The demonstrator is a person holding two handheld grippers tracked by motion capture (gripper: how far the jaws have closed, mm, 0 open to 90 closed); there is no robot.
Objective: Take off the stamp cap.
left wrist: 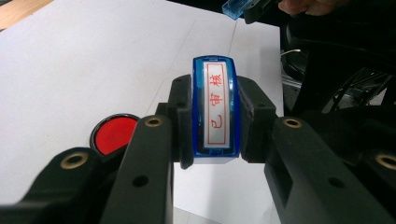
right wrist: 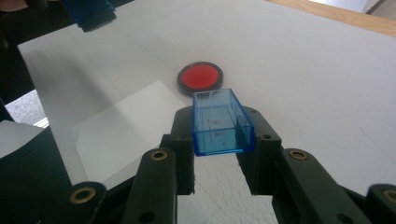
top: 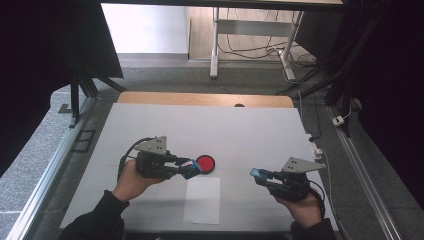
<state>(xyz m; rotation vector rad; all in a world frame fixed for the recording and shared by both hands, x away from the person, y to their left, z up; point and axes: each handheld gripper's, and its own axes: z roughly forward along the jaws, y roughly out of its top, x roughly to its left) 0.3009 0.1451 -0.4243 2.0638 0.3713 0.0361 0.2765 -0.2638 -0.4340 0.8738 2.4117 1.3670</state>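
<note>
Blue stamp (left wrist: 213, 108) clamped in left hand-held gripper (top: 192, 168), just left of red ink pad (top: 205, 163); its cap (right wrist: 222, 122) gripped by right hand-held gripper (top: 261, 175), well apart. Uncapping looks done. Next: ink, then press on white paper (top: 202, 200).

White desk (top: 150, 125) surface, wooden edge (top: 205, 98) along far side. Grey carpeted floor (top: 165, 77) beyond. White-legged second table (top: 216, 45) at back, cables (top: 250, 50) tangled beneath. Black curtains (top: 45, 45) both sides. Metal rail (top: 50, 165) along left.
</note>
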